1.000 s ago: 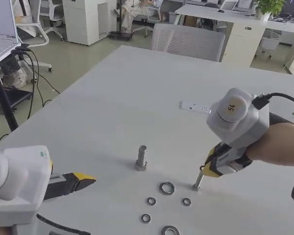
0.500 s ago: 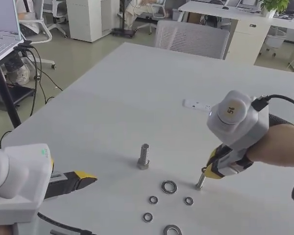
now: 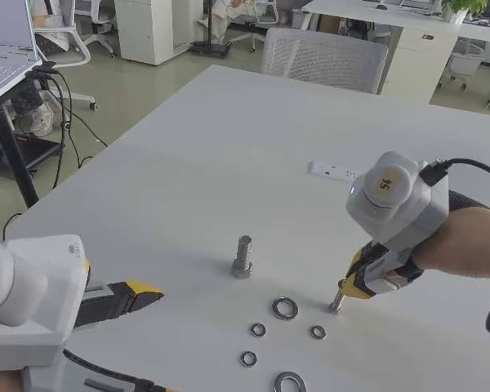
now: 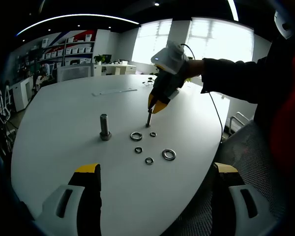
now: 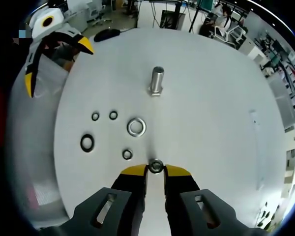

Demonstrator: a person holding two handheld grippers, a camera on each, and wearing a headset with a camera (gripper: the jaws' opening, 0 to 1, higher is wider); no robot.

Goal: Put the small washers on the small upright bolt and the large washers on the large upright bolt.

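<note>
- Left gripper (image 4: 156, 168): in its own view the two yellow-tipped jaws rise at lower left and lower right, spread wide with nothing between them. No move from it over the last second.
- Loose on the white table top (image 3: 171, 163), bottom centre of the head view: a large silver ring washer (image 3: 285, 308), a second large washer (image 3: 288, 381) at the bottom edge, and small silver ring washers (image 3: 258, 330) scattered between. None has shifted.
- Right gripper (image 3: 351, 287), right of centre: clamped on the top end of the small grey steel bolt (image 3: 336, 303), whose head rests on the table.
- Change: a second ago this bolt leaned; now it stands close to plumb. The wider drift of the scene is head movement only.
- Large grey threaded hex-head bolt (image 3: 243, 256), centre frame: upright, shank bare, apart from the washers.
- Reading: the small bolt looks about ready to be let go. No washer is on either bolt, so the sorting proper has not begun.
- White power strip (image 3: 335, 172), upper right, far from the work.
</note>
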